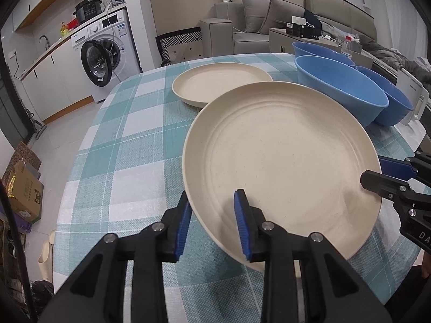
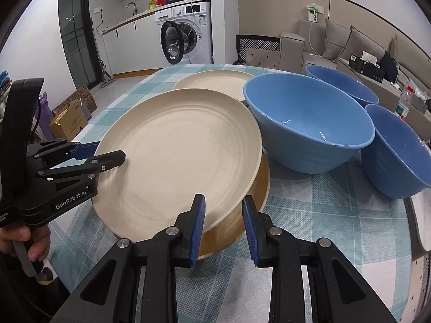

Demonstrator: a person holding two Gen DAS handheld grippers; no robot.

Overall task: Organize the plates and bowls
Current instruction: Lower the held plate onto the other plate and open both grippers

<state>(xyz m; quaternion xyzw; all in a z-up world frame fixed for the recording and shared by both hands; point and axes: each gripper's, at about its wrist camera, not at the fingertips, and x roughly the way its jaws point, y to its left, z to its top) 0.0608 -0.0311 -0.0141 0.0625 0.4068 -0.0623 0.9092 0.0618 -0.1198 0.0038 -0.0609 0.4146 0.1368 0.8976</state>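
Two grippers hold one cream plate by its rim

Now the large cream plate (image 1: 282,167) sits in the middle of both views, tilted, and each gripper grasps its rim. In the left wrist view the left gripper (image 1: 212,220) straddles the plate's lower left edge, its blue-padded fingers (image 1: 241,223) clenched on the rim, one pad above and one below. At the right edge of that frame the right gripper (image 1: 377,176) pinches the plate's far side. In the right wrist view the right gripper (image 2: 223,223) clamps the lower rim, and beneath the held plate lies a tan plate (image 2: 250,215) on the checked surface (image 2: 336,215); whether the two touch is unclear. A hand (image 2: 27,242) at lower left holds the left gripper's handle. A second cream plate (image 1: 221,86) rests farther back, upper centre. Three blue bowls (image 2: 309,123) stand to the right, close together on the surface.
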